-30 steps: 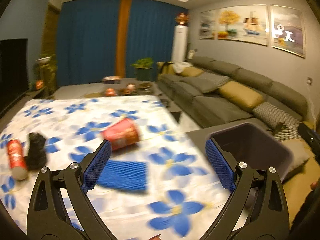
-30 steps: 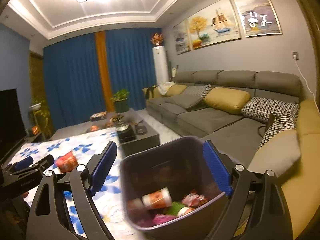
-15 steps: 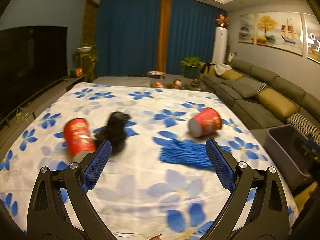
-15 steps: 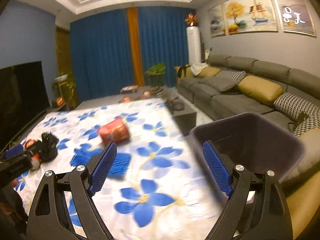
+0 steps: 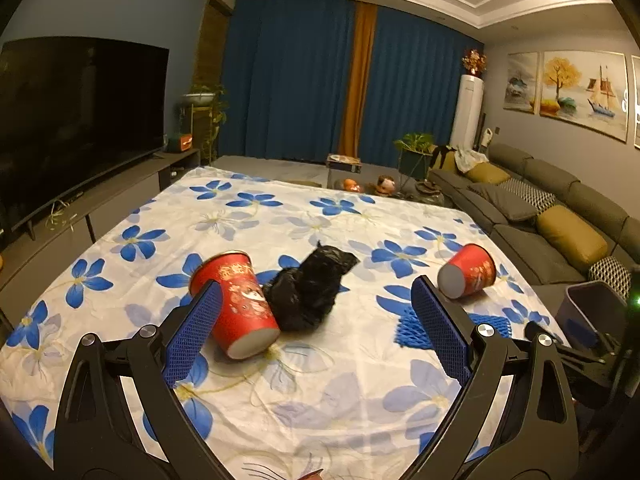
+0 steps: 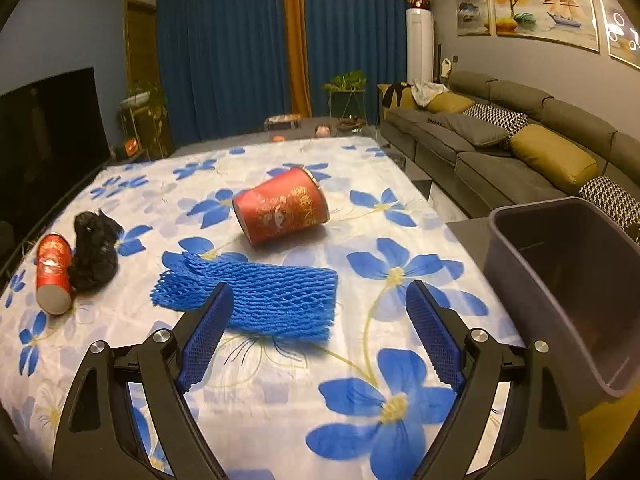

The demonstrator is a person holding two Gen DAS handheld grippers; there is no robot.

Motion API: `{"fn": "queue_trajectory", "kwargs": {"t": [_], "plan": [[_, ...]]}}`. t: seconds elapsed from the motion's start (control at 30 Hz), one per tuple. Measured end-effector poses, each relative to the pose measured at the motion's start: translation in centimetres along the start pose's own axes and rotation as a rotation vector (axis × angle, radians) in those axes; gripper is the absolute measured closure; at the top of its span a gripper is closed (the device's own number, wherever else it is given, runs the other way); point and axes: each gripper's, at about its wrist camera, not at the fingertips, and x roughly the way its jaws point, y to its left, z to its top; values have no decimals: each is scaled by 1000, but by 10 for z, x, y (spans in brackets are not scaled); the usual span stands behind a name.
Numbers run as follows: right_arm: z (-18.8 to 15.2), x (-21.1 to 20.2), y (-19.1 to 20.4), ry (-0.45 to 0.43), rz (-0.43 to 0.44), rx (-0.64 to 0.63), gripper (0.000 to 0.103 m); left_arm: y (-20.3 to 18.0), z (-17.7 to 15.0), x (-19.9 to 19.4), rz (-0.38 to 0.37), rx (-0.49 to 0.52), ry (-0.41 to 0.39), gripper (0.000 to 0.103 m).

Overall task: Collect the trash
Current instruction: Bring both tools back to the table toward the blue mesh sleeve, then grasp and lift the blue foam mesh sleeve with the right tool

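While both grippers hover empty with jaws released, note the trash lying loose on the worktop [image 6: 400, 360]. Your left gripper [image 5: 316, 332] faces a tipped red cup [image 5: 236, 304] touching a black bag [image 5: 312, 288]. Your right gripper [image 6: 318, 332] faces the blue foam net [image 6: 256, 296]; a second cup [image 6: 282, 204] lies beyond. The bin [image 6: 560, 292] stands beside the worktop's right edge, its contents hidden.

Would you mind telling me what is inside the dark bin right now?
Only the bin's bare inner walls show in the right wrist view; its near wall hides the bottom, so any contents cannot be seen.
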Motion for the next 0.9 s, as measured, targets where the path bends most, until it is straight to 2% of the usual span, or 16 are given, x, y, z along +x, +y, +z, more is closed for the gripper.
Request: {"fn": "queue_trajectory", "kwargs": {"t": [0.47, 0.77, 0.9], "plan": [[13, 58, 9, 134, 11, -16, 21, 15, 4, 16, -2, -31, 11, 10], [10, 87, 12, 276, 25, -41, 32, 20, 5, 19, -2, -49, 16, 10], [8, 88, 8, 291, 45, -25, 37, 22, 6, 18, 1, -56, 15, 10]]}}
